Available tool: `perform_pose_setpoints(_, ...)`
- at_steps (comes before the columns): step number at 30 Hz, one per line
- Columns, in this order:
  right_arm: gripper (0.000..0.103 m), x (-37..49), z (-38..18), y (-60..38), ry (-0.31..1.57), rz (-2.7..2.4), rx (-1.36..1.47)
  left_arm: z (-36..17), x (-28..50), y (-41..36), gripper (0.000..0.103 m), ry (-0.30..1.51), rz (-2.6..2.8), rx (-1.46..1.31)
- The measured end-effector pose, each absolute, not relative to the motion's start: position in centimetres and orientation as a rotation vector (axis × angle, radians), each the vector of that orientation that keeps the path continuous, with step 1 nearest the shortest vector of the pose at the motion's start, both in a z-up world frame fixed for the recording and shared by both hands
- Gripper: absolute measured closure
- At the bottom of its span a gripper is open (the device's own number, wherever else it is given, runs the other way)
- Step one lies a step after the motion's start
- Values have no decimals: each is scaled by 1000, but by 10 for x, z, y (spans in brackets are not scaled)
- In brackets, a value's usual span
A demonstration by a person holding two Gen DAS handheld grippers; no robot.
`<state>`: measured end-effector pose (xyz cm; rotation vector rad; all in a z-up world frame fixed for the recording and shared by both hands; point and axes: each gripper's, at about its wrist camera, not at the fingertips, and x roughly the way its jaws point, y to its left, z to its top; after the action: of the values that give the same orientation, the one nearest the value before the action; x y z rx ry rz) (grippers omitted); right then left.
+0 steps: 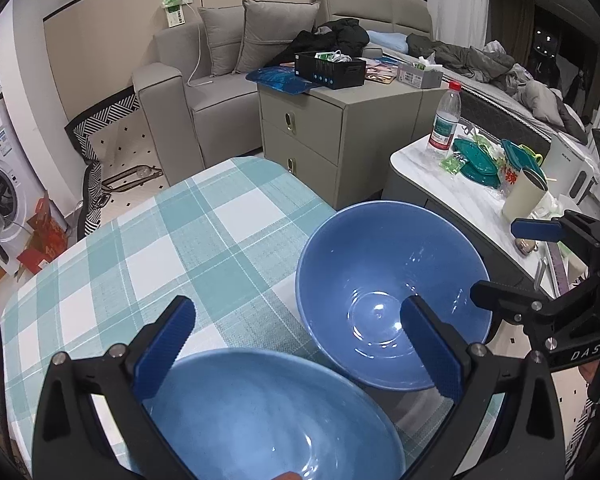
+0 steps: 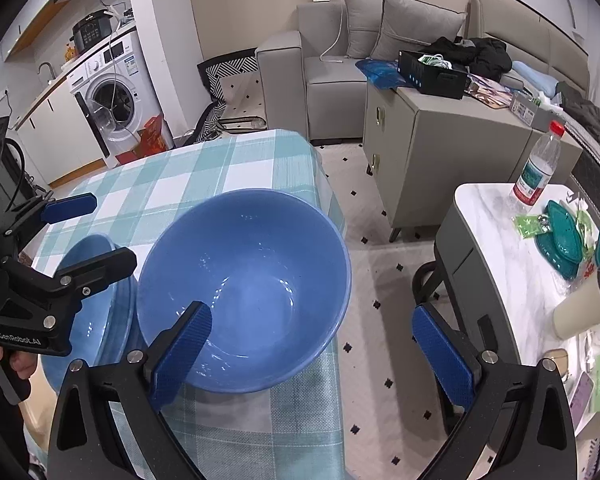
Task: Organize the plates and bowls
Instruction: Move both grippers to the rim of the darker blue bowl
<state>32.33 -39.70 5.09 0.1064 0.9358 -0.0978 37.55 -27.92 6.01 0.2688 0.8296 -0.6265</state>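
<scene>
Deep blue bowl (image 2: pixel 244 288) at checked table (image 1: pixel 148 240) corner, right gripper (image 2: pixel 308 348) jaws wide, one finger inside bowl, gripping nothing, left gripper (image 1: pixel 296 344) jaws wide, empty, left view alone shows paler bowl's (image 1: pixel 260 420) inside beside it, right view only its rim.
</scene>
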Motion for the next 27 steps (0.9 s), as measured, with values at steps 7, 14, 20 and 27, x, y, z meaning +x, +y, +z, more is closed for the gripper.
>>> perform_pose_setpoints(7, 1, 329, 41, -395, 957, -97, 119, 52, 386, -286, 2, 862, -622, 290)
perform_pose_setpoints(14, 1, 335, 31, -394, 988, -105, 127, 45, 396, -295, 4, 884, -627, 302)
perform_pose_setpoints(20, 2, 337, 24, -393, 1004, -111, 136, 39, 403, -302, 7, 909, -629, 321)
perform_pose_setpoints(27, 9, 335, 19, -398, 1019, -115, 144, 33, 408, -309, 12, 929, -646, 346)
